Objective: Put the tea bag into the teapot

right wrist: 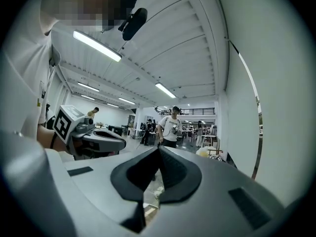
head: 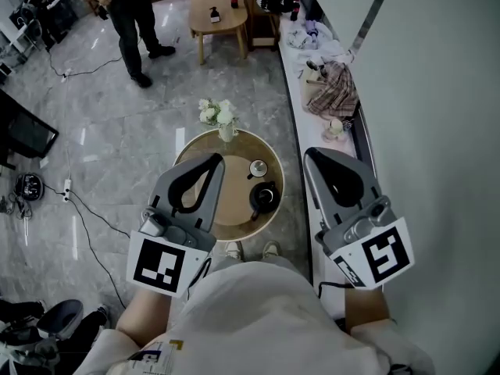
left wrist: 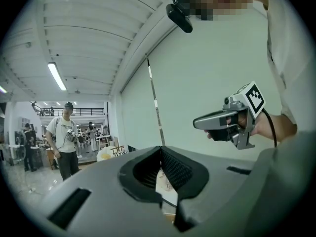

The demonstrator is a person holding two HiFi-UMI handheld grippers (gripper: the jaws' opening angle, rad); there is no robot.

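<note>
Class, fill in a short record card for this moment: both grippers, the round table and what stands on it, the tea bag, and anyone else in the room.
Left gripper: fingers together, nothing held, raised above the table
Right gripper: fingers together, nothing held, raised near the wall
Round table: wooden, on the floor below
On table: black teapot; small white round item beside it; vase of white flowers at the far edge
Tea bag: not made out in any view
Other person: standing across the room
</note>
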